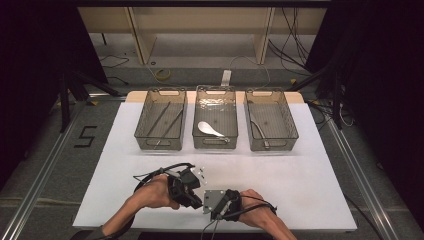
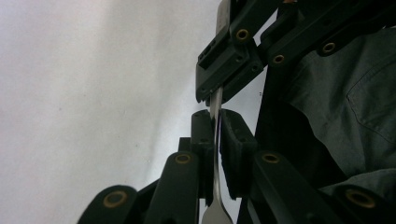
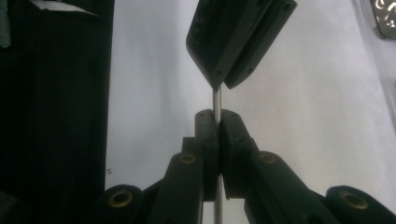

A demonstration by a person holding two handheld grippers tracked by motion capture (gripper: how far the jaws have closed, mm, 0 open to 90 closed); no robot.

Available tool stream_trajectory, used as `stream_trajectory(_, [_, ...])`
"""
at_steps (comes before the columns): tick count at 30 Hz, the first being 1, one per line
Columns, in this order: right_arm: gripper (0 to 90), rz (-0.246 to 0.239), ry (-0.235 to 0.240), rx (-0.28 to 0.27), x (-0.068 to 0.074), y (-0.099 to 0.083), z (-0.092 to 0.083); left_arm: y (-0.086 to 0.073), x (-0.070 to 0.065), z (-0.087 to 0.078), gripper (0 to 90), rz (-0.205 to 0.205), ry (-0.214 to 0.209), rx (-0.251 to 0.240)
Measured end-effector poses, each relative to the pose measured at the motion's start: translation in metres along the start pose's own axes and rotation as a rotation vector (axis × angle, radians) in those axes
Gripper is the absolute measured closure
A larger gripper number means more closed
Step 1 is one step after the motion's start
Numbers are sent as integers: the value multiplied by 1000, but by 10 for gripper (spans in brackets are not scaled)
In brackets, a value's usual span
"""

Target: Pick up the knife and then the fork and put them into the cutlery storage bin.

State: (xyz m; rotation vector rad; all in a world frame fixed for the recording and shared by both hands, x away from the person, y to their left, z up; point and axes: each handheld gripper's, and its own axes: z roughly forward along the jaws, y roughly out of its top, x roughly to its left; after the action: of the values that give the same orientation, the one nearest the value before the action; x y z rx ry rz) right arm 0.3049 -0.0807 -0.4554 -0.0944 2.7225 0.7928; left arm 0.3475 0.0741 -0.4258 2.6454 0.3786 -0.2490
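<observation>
Both of your tools are clamped on one thin metal utensil [image 2: 215, 154] above the near edge of the bench [image 1: 310, 185], midway between its near corners. The left tool [image 2: 215, 123] pinches the flat handle just above where it widens; the right tool [image 3: 217, 116] is closed on the same narrow stem, and the two tool tips nearly touch. The risk, as I judge it, is a tug-of-war: if you pull one hand away while both grips hold, the smooth handle could twist, slip and drop onto the bench. Your hands meet low, wrists angled inward, well short of the three bins [image 1: 215, 142] along the far edge.
</observation>
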Motion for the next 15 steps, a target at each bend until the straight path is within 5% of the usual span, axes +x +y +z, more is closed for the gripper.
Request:
stream_trajectory(5, [878, 71, 5, 74, 2, -2, -3, 1, 1, -9, 662, -27, 15, -53])
stream_trajectory(15, [878, 142, -35, 81, -6, -14, -9, -7, 9, -26, 462, -67, 116, -187])
